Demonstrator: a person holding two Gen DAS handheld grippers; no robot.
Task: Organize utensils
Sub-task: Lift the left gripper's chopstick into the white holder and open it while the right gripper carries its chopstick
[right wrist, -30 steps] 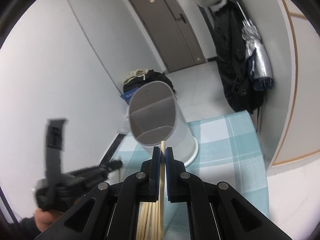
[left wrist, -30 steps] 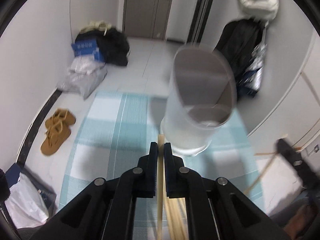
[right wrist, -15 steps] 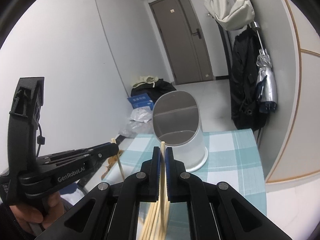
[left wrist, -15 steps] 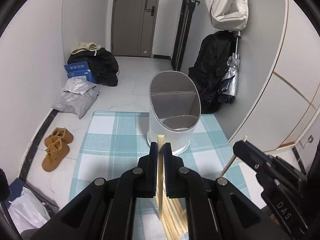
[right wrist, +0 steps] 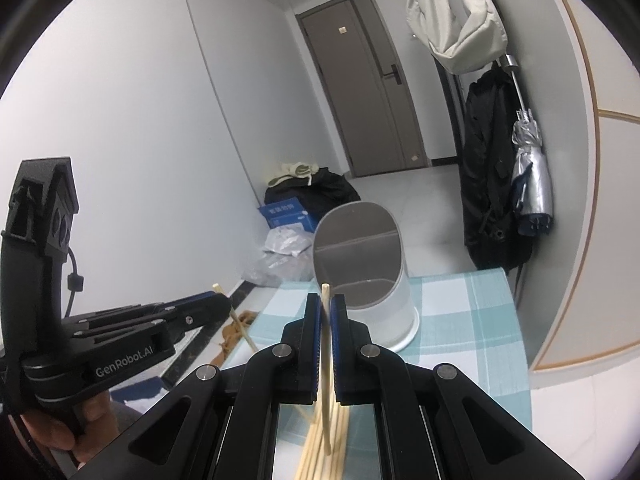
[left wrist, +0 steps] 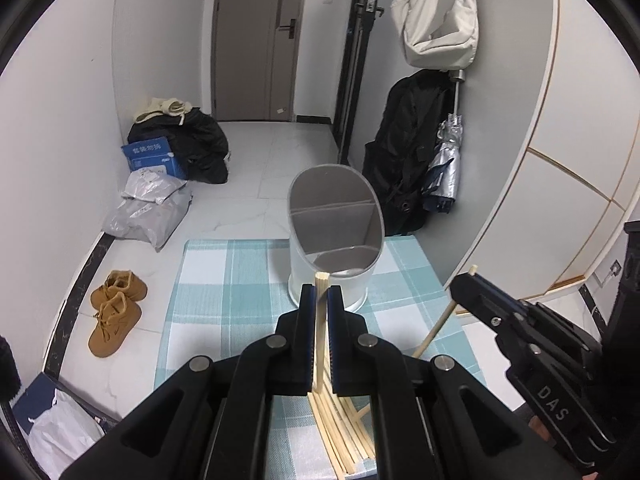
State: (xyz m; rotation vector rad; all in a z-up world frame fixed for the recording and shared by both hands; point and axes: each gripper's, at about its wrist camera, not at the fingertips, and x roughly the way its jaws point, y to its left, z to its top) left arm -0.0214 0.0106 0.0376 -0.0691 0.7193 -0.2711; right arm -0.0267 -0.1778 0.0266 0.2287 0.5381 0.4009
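My left tool (left wrist: pixel 321 296) and right tool (right wrist: pixel 327 305) each pinch one chopstick (left wrist: pixel 319 328) just before the holder (left wrist: pixel 334 236). A tilted stick could, I think, miss the holder's slot and drop onto the worktop (left wrist: pixel 224 280).

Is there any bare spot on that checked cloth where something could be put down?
Yes: the checked cloth lies bare on the shoe side of the grey holder, and between the holder and the cabinet-side edge. It is crowded close in, where loose chopsticks fan out beneath the left tongs and right tongs.
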